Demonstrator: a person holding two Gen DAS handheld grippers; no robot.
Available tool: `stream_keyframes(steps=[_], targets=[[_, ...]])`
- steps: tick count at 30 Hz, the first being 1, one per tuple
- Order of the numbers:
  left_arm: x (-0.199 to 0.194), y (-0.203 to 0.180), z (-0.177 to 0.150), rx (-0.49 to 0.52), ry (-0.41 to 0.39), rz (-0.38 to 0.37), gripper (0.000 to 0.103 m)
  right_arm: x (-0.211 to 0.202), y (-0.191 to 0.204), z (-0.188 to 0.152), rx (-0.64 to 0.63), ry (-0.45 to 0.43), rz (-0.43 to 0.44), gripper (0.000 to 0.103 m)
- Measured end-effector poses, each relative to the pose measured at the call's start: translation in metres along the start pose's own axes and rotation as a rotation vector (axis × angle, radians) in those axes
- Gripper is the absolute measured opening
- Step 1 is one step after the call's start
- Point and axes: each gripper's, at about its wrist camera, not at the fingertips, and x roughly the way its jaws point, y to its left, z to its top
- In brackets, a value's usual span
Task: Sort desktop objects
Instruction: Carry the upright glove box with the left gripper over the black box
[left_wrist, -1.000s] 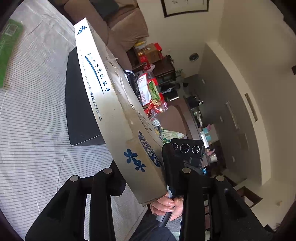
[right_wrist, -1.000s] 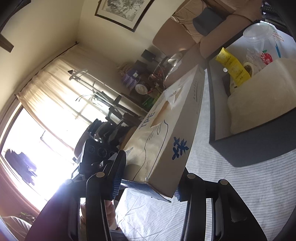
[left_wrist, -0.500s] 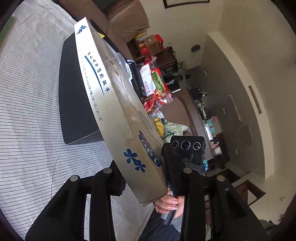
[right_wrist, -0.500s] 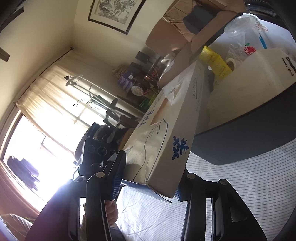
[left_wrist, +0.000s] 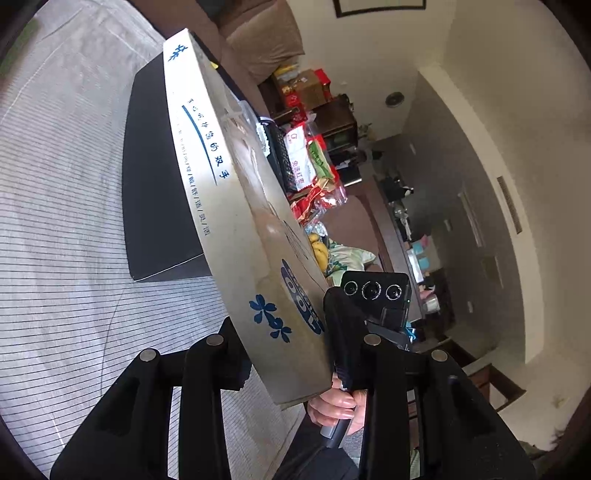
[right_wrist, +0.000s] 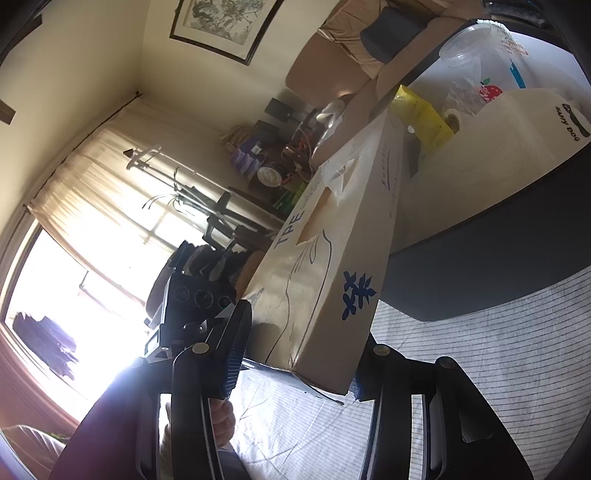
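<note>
With both tongs, left (left_wrist: 284, 354) and right (right_wrist: 299, 373), clamped across the glove box (left_wrist: 236, 221), we judge it light, crushable cardboard, best held near its end.

- Box (left_wrist: 236, 206): cardboard, cream with blue print, a slight sheen where light falls; a thin clear film shows at its opening (right_wrist: 341, 171).
- Left gripper (left_wrist: 284, 354): matt black plastic fingers with round metal pins at the joints.
- Right gripper (right_wrist: 295, 354): black plastic of the same kind; the finger pads (right_wrist: 234, 354) are blue and finely ribbed.
- Tablecloth (left_wrist: 55, 221): woven cloth, white with thin dark stripes, matt.
- Bin (left_wrist: 155, 177): dark wall, matt and smooth.
- Cup (right_wrist: 469, 48): clear plastic, glossy.
- Pouch (right_wrist: 421, 114): yellow, shiny film.
- Bag (right_wrist: 517, 136): cream cloth, matt.
</note>
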Motion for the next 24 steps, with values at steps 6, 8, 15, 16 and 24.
stream_keyframes(steps=[6, 8, 15, 16, 24], targets=[[-0.004, 0.000, 0.000, -0.022, -0.012, 0.019, 0.032, 0.006, 0.000, -0.003, 0.005, 0.022, -0.007, 0.046], [-0.006, 0.001, 0.000, -0.027, -0.018, 0.023, 0.032, 0.009, 0.002, -0.004, 0.005, 0.028, -0.006, 0.046], [-0.017, 0.006, 0.002, -0.046, -0.049, 0.039, 0.032, 0.018, 0.010, -0.008, -0.005, 0.071, 0.012, 0.046], [-0.019, 0.007, 0.002, -0.049, -0.054, 0.041, 0.032, 0.019, 0.013, -0.009, -0.009, 0.075, 0.014, 0.046], [-0.029, 0.021, 0.002, -0.070, -0.068, 0.059, 0.032, 0.033, 0.020, -0.015, -0.035, 0.107, 0.014, 0.046]])
